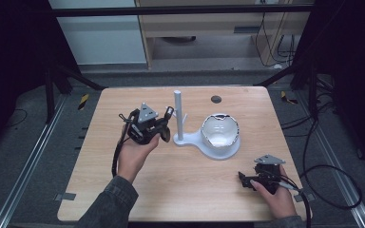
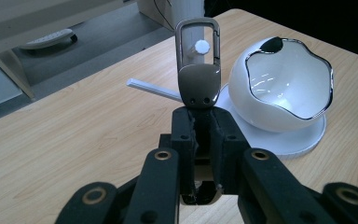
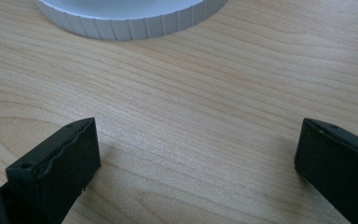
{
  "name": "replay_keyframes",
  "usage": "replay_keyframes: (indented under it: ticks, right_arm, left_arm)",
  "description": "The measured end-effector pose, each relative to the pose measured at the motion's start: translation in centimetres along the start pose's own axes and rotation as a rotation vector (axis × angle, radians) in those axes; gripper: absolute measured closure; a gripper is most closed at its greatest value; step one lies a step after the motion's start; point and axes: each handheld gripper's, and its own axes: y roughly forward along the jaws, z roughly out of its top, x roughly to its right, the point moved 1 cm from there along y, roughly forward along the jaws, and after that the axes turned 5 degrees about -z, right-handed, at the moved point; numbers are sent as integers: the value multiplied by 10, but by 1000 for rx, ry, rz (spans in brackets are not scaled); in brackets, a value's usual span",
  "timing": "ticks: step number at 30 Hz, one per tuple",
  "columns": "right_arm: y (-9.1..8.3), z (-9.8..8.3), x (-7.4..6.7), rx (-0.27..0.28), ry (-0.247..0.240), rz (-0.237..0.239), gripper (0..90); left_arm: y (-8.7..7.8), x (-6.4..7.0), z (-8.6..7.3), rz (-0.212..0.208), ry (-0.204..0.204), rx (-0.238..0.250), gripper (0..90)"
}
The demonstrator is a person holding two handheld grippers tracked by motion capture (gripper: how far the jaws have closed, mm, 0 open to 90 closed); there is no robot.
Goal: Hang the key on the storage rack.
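No brand, label or readable writing shows on any of the things. The left gripper (image 2: 200,140) has its jaws clamped on the lower end of a dark metal carabiner clip (image 2: 198,65), which stands upright out of the jaws; in the left gripper view the clip's open loop frames a white peg tip (image 2: 201,46) of the white stand (image 1: 178,116), though whether the loop is actually over the peg or just in front of it cannot be told. In the high view the left gripper (image 1: 167,124) is held above the middle of the worktop (image 1: 123,152), just left of the stand's upright post, with the left hand (image 1: 135,154) under it, forearm coming in from the lower edge and the wrist angled so the jaws point right toward the post. Just right of the post, on the same round white base, sits a white bowl (image 1: 221,129) with a wavy dark-edged rim. The right gripper (image 1: 245,180) rests low near the worktop's front right corner, close to the edge, the right hand (image 1: 275,194) behind it; in the right gripper view its jaws stand wide apart with bare wood between them, and the ribbed rim of the base (image 3: 135,18) lies ahead. The left half of the worktop and the strip along the front are open.
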Motion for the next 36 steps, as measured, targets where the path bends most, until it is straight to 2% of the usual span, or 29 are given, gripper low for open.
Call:
replay_keyframes:
  ticks: [36]
  right_arm:
    - [-1, 0, -1, -2, 4, 4, 4]
  left_arm:
    - [19, 1, -1, -3, -16, 2, 805]
